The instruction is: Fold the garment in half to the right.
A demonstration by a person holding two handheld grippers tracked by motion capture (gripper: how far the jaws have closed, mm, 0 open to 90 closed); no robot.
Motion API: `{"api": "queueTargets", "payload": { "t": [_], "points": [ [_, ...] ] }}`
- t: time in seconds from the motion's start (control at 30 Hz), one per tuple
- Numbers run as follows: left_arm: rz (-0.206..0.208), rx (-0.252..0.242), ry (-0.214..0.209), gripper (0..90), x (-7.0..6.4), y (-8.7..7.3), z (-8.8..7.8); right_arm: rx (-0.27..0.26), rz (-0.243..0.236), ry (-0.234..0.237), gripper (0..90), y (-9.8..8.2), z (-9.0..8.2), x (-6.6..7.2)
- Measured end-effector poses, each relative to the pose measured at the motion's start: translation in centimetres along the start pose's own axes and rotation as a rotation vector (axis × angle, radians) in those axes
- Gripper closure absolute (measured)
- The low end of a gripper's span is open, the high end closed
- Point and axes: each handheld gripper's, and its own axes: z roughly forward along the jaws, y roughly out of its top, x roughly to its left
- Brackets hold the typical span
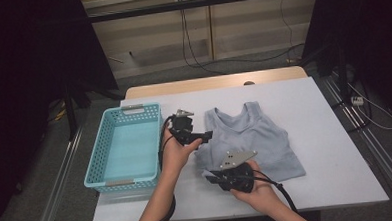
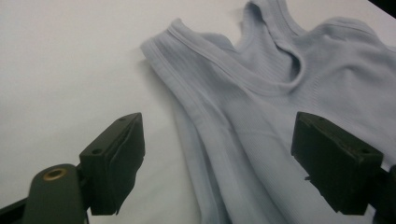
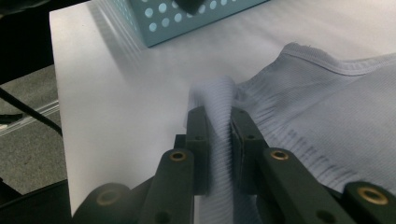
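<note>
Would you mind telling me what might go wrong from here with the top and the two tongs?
1. The right tongs pinch just a narrow fold at the hem of the top; a pull might slip it free.
2. The left tongs stand open over the top's side edge, gripping nothing, so a lift now would probably leave that side dragging.
3. The basket sits close beside the left hand, which might knock it.

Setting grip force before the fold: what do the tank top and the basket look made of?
Tank top: soft, matte, light blue ribbed knit, likely a cotton blend; fine ribs show where it bunches. Basket: rigid turquoise plastic, judging by its moulded, perforated walls.
</note>
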Motion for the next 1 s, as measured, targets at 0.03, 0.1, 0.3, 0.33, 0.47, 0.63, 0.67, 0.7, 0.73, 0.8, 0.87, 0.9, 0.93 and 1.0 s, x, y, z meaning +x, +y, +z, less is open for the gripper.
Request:
{"api": "queueTargets", "payload": {
  "t": [0.03, 0.1, 0.3, 0.33, 0.47, 0.63, 0.67, 0.7, 0.73, 0.8, 0.87, 0.9, 0.93, 1.0],
  "points": [
    [-0.004, 0.000, 0.002, 18.5, 0.2, 0.2, 0.4, 0.000, 0.000, 0.001, 80.5, 0.0, 0.0, 0.0],
    [-0.009, 0.004, 0.012, 18.8, 0.4, 0.3, 1.1, -0.003, 0.005, 0.003, 80.4, 0.0, -0.1, 0.0],
    [-0.023, 0.023, 0.042, 20.9, 1.6, 0.6, 3.2, -0.013, 0.004, 0.009, 80.2, 0.1, -0.6, 0.1],
    [-0.025, 0.025, 0.047, 20.9, 1.7, 0.7, 3.6, -0.014, 0.003, 0.010, 80.2, 0.1, -0.7, 0.1],
    [-0.036, 0.019, 0.079, 24.0, 2.2, 0.8, 5.0, -0.018, 0.006, 0.013, 80.0, 0.0, -0.8, 0.0],
    [-0.073, 0.025, 0.098, 24.5, 2.7, 0.8, 6.8, -0.006, 0.002, 0.018, 79.9, -0.2, -0.6, 0.0],
    [-0.073, 0.028, 0.096, 24.5, 2.8, 0.8, 7.1, -0.006, 0.001, 0.018, 79.8, -0.2, -0.6, 0.1],
    [-0.068, 0.033, 0.098, 24.7, 2.9, 0.7, 7.5, -0.008, 0.002, 0.017, 79.8, -0.2, -0.6, 0.1],
    [-0.062, 0.030, 0.106, 24.2, 2.9, 0.8, 7.8, -0.011, 0.002, 0.016, 79.7, -0.2, -0.6, 0.1],
    [-0.053, 0.024, 0.113, 25.4, 2.8, 0.9, 8.1, -0.015, 0.005, 0.017, 79.6, -0.2, -0.7, 0.0],
    [-0.032, 0.033, 0.113, 28.5, 2.5, 1.2, 8.3, -0.017, 0.006, 0.018, 79.5, -0.2, -0.7, 0.0],
    [-0.033, 0.028, 0.096, 34.5, 2.3, 1.2, 8.4, -0.018, 0.007, 0.018, 79.5, -0.2, -0.7, 0.0],
    [-0.027, 0.032, 0.103, 36.4, 2.0, 1.3, 8.6, -0.018, 0.006, 0.018, 79.5, -0.2, -0.7, 0.0],
    [0.014, 0.038, 0.144, 40.5, 1.4, 1.2, 8.8, -0.015, 0.002, 0.016, 79.4, -0.2, -0.7, 0.0]
  ]
}}
